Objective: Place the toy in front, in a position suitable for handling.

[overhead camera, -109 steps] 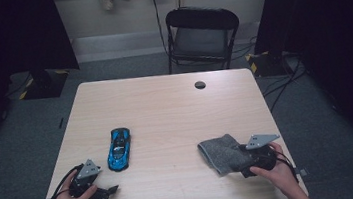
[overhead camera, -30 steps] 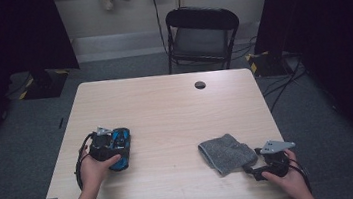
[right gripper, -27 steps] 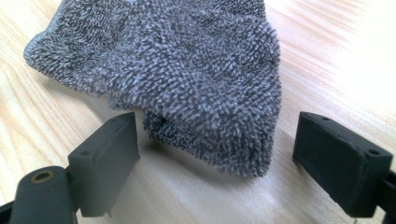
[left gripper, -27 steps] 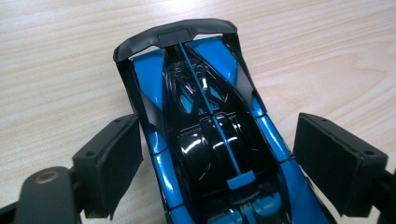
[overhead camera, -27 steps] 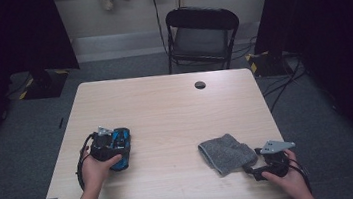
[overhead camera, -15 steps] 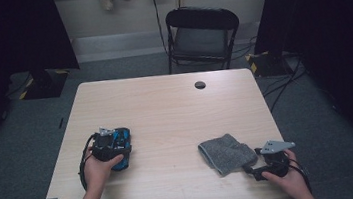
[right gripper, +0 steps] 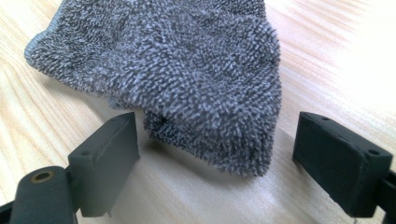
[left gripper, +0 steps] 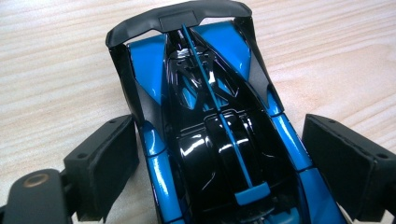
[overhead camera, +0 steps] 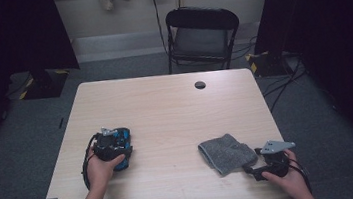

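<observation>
A blue and black toy car lies on the wooden table at the front left. My left gripper straddles its body from behind, one pad on each flank, with thin gaps showing. Its jaws have just been opening with the car between them. In the high view the left gripper covers most of the car. A folded grey cloth lies at the front right. My right gripper stands open, and the cloth's near corner reaches between its jaws without touching the pads. In the high view the right gripper points left.
A small black round cap sits on the far part of the table. A black folding chair stands behind the table. Dark curtains flank the room, and cables run over the floor at the right.
Since the earliest frame my left gripper has gone from the front left edge to the car and come down over it. The right gripper has drawn back slightly from the cloth. The last second shows hardly any movement.
</observation>
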The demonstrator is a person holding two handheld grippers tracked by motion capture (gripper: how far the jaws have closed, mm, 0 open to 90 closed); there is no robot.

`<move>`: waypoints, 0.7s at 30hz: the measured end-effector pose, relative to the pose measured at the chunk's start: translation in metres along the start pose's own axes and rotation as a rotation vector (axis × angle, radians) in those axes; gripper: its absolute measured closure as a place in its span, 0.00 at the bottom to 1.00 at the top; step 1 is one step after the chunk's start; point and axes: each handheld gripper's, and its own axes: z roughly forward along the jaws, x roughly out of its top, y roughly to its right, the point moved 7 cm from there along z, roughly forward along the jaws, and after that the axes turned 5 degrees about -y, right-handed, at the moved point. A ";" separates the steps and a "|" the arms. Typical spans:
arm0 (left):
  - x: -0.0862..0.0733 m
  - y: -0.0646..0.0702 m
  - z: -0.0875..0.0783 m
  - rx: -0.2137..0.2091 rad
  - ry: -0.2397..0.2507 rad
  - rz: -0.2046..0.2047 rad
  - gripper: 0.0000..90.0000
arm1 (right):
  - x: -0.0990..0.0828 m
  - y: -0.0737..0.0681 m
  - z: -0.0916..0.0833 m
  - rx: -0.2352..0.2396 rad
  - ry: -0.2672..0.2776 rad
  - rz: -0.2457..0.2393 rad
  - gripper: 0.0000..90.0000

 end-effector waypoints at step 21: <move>0.001 0.005 -0.002 0.085 -0.025 -0.082 0.22 | 0.000 0.000 0.000 0.000 0.000 0.000 0.15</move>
